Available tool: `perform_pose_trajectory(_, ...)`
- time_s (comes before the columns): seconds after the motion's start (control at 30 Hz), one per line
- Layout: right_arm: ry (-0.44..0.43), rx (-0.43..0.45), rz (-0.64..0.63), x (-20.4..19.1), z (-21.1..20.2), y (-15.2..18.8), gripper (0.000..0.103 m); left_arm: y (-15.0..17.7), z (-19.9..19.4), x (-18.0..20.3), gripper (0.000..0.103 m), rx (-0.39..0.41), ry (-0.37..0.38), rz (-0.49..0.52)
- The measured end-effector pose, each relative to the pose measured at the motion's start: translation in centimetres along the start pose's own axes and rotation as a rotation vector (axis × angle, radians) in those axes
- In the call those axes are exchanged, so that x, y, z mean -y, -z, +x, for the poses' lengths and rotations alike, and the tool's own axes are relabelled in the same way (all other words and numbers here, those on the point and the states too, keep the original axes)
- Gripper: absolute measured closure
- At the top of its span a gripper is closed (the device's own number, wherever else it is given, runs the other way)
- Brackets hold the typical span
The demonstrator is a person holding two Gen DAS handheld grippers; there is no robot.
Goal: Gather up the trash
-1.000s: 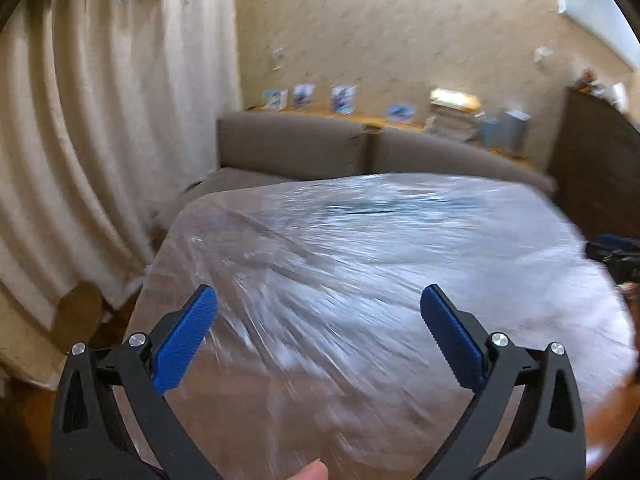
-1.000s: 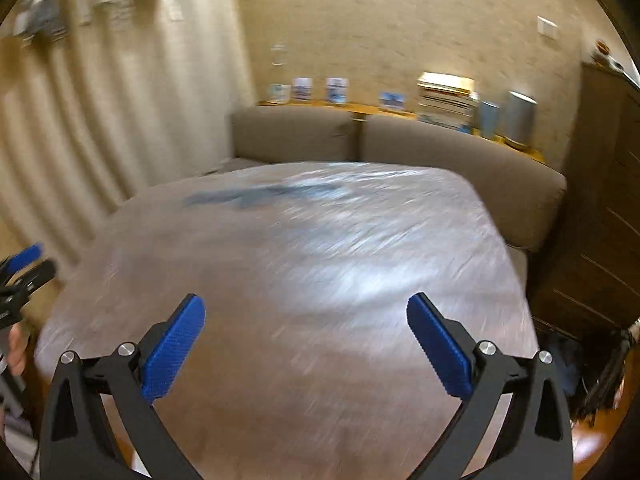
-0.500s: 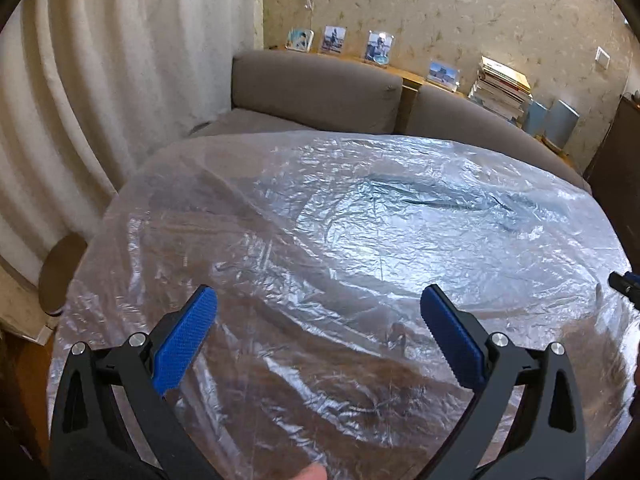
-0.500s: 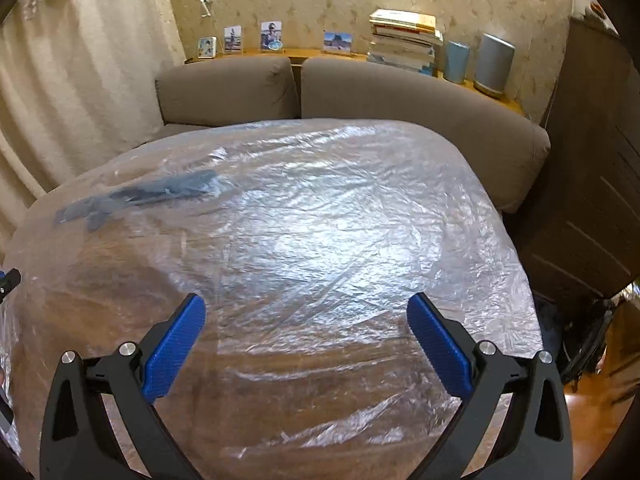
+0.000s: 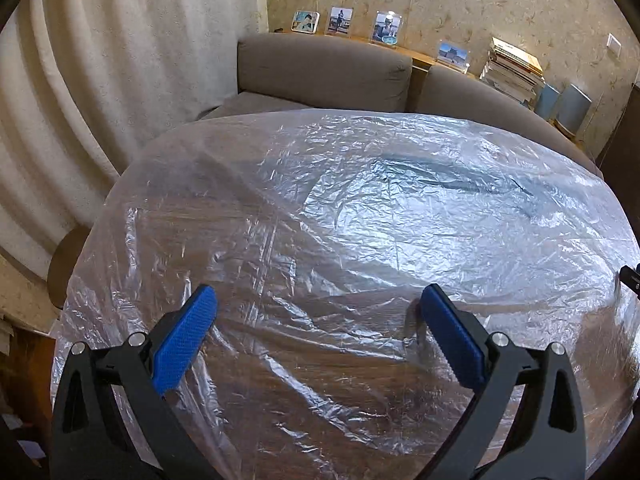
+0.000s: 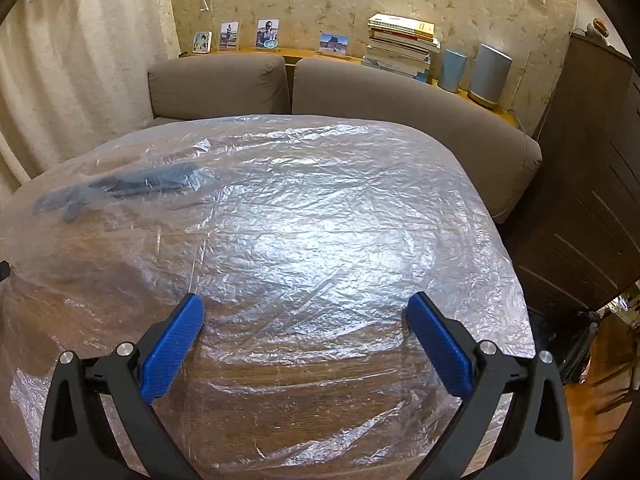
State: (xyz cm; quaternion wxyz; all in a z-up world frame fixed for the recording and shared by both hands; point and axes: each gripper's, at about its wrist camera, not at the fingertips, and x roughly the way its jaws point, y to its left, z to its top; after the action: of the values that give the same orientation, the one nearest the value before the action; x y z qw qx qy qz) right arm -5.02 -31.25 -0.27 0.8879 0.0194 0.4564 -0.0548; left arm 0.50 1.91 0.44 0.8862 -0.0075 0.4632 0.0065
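Observation:
A wooden table is covered by a crinkled clear plastic sheet (image 5: 360,208) (image 6: 320,220). A dark grey-blue flat thing (image 6: 132,188) (image 5: 452,176) lies at the far part of the table; whether it is on or under the sheet I cannot tell. My left gripper (image 5: 318,304) hovers open over the near edge of the sheet, nothing between its blue pads. My right gripper (image 6: 304,312) is open too, above the near right part of the table. A tip of the right gripper (image 5: 630,276) shows at the left wrist view's right edge.
A grey-brown sofa (image 6: 360,88) curves behind the table. Its back shelf carries photo frames (image 6: 268,34), stacked books (image 6: 400,46) and two cylinders (image 6: 488,76). A pale curtain (image 5: 100,80) hangs left. A dark wooden cabinet (image 6: 592,200) stands right, with clutter on the floor (image 6: 592,344).
Both views have swung down and steadied from a blurred sweep; the table now fills more of each view. Both grippers stay open as before.

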Motion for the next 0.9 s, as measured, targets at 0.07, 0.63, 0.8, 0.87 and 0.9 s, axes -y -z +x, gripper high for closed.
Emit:
perform_pose_trajectory(0.07, 0.0, 0.0, 0.0, 0.0, -0.05, 0.01, 0.004, -0.01, -0.03, -0.01, 0.001, 0.0, 0.0, 0.0)
perform_pose_trajectory(0.63, 0.0, 0.0, 0.0, 0.02, -0.02, -0.01, 0.004, 0.02, -0.1, -0.02, 0.001, 0.0, 0.0, 0.0)
perform_pose_trajectory(0.8, 0.0, 0.0, 0.0, 0.01, -0.05, 0.0, 0.004, 0.0, -0.03, 0.0, 0.001, 0.0, 0.0, -0.001)
perform_pose_trajectory(0.87, 0.0, 0.0, 0.0, 0.02, -0.01, -0.01, 0.004, 0.03, 0.02, 0.03, 0.001, 0.0, 0.0, 0.0)
perform_pose_trajectory(0.9, 0.0, 0.0, 0.0, 0.02, -0.06, 0.01, 0.004, 0.03, 0.08, 0.04, 0.001, 0.0, 0.0, 0.0)
